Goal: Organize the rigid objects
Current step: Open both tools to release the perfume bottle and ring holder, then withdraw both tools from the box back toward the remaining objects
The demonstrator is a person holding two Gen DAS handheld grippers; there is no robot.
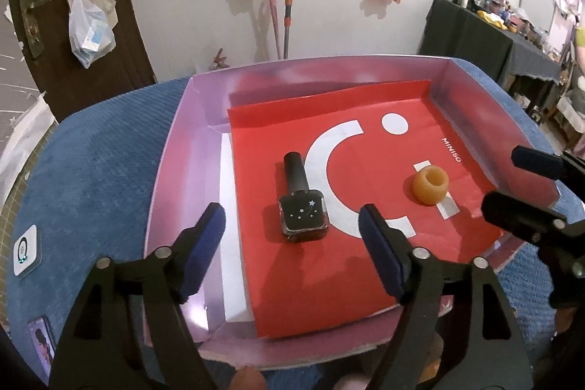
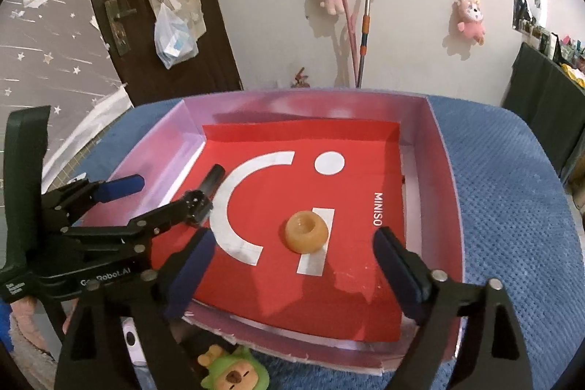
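The left claw (image 1: 292, 225) is a black plastic frame of angular, triangular-cutout arms joined by round silver screws, each finger ending in a dark blue rubber pad (image 1: 206, 236). The right claw (image 2: 292, 267) is built the same way, with blue pads (image 2: 396, 267) and silver pivots. Seen from the right camera, the left claw's body bears white lettering, seemingly "GenRobot.AI". A fuzzy pinkish sleeve (image 2: 22, 320) shows beneath it.
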